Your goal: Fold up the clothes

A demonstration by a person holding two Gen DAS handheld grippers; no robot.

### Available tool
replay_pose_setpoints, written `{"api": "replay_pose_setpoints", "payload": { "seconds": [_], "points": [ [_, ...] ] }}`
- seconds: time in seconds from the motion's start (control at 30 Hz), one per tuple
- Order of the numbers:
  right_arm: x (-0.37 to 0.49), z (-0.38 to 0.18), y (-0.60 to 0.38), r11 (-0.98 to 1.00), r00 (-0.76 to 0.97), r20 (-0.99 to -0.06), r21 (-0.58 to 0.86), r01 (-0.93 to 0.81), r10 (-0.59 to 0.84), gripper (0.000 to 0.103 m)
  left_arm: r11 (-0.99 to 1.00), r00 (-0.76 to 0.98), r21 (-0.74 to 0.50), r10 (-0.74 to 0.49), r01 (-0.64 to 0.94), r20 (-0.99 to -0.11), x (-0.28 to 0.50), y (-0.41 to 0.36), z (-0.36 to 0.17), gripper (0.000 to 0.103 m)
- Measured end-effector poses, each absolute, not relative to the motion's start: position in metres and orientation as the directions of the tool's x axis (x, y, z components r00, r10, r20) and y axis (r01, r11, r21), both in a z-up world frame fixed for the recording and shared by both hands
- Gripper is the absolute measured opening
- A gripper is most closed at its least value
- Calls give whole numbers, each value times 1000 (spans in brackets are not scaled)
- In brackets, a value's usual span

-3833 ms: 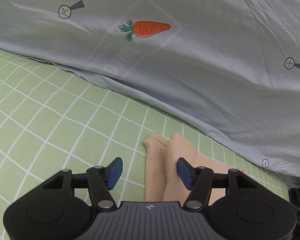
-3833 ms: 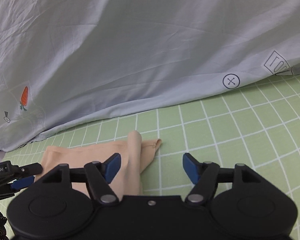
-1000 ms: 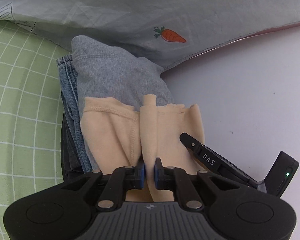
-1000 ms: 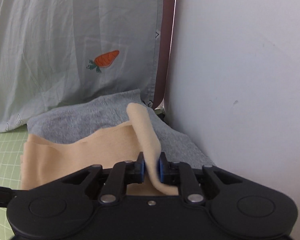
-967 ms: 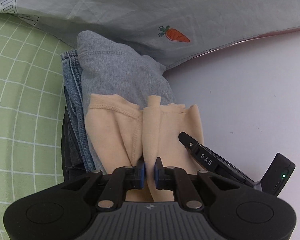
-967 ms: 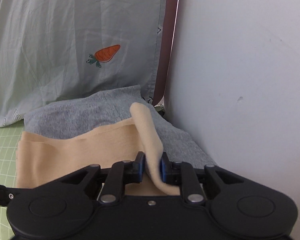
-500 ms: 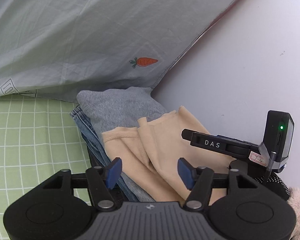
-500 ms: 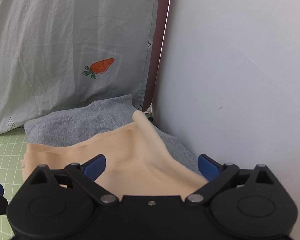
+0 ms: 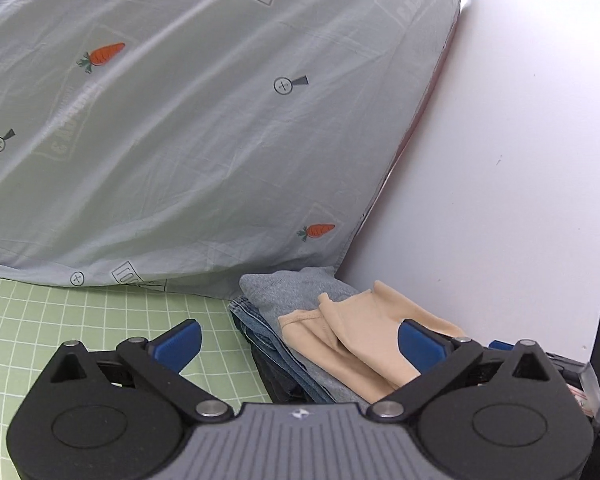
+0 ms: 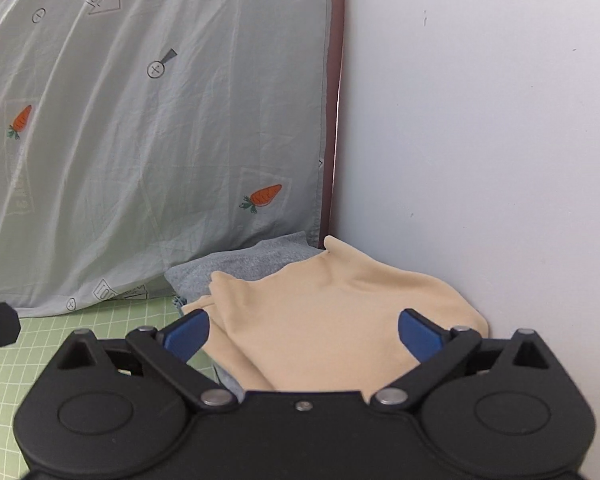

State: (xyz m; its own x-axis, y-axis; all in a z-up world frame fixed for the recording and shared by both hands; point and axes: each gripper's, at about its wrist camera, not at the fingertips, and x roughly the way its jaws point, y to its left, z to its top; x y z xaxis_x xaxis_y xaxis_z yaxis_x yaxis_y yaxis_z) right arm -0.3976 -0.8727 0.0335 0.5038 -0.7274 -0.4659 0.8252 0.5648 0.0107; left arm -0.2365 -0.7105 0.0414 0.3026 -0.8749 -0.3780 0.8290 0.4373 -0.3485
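Both tongs — left tongs (image 9: pixel 298 344) and right tongs (image 10: pixel 302 330) — gape wide, gripping nothing. The tan cloth (image 10: pixel 332 312) tops a pile (image 9: pixel 284 320) against the wall (image 10: pixel 480 140), below the tongs; green bed (image 9: pixel 60 312) lies free leftward.

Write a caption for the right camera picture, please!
Open right gripper above the folded beige garment topping the clothes pile.

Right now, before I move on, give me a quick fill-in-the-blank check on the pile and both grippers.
1. The beige garment lies on top of the ____ sweater.
2. Both the left gripper and the right gripper are ____.
3. The pillowcase is printed with orange ____.

Missing words: gray; open; carrots
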Motion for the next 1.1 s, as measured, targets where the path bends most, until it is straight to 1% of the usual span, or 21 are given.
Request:
{"api": "replay_pose_setpoints", "payload": {
  "seconds": [0.07, 0.13, 0.2, 0.33, 0.5, 0.57, 0.7, 0.93, 1.1],
  "points": [
    [-403, 36, -841, 551, 493, -452, 6, 835, -743, 103, 439, 314, -356, -880, 825, -356, -241, -690, 44, 103],
    [-406, 36, -814, 525, 465, -465, 0, 851, -754, 103, 434, 308, -358, -881, 827, -359, -243, -674, 47, 103],
    [-409, 35, -789, 496, 433, -475, -10, 868, -767, 103, 436, 300, -346, -874, 831, -381, -244, -662, 49, 103],
    [-411, 28, -748, 457, 383, -501, -28, 889, -776, 103, 425, 287, -280, -859, 860, -424, -245, -643, 50, 103],
    [-425, 18, -703, 392, 346, -555, 39, 919, -757, 103, 393, 264, -193, -839, 899, -476, -247, -619, 47, 103],
    [-429, 13, -689, 373, 330, -575, 45, 927, -749, 103, 382, 260, -159, -827, 910, -499, -250, -610, 42, 103],
    [-439, 4, -658, 337, 295, -599, 44, 940, -744, 103, 348, 218, -149, -811, 926, -543, -253, -594, 31, 103],
    [-453, -1, -618, 293, 264, -616, 56, 955, -742, 103, 274, 173, -95, -802, 957, -572, -272, -563, 21, 103],
    [-454, -3, -593, 293, 262, -621, 54, 955, -739, 103, 263, 170, -78, -795, 962, -582, -277, -544, 19, 103]
  ]
}}
